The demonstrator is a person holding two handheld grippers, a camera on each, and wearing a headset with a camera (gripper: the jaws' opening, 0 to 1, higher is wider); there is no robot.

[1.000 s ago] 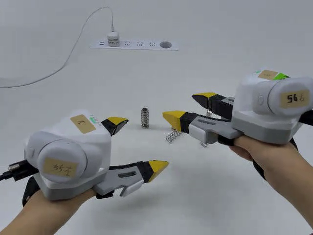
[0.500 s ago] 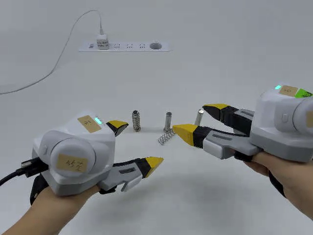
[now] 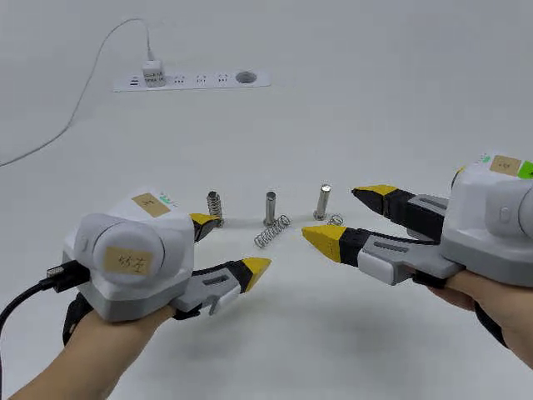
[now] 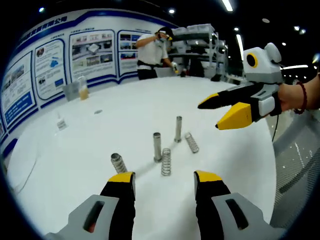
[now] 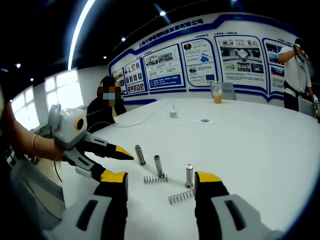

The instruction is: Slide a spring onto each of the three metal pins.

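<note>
Though illegible, handwritten tan labels (image 3: 129, 260) on left tool (image 3: 236, 242) and right tool (image 3: 337, 212)

Table (image 3: 333, 108) is plain white; pins (image 3: 270, 207) and springs (image 3: 271, 232) bare silver-grey metal; left gripper (image 3: 232, 242) and right gripper (image 3: 341, 212) white-bodied, black jaws tipped yellow, tan labels (image 3: 127, 260); power strip (image 3: 200, 80) white.

White table (image 3: 375, 100): pins (image 3: 270, 207), springs (image 3: 272, 232), power strip (image 3: 191, 80).

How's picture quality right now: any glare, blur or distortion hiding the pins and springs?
Head view: soft even light, faint shadows, the bare pins and loose springs sharp. Left gripper view: fisheye bends the table, ceiling lights flare at top. Right gripper view: same bending, a bright ceiling strip upper left; pins readable.
</note>
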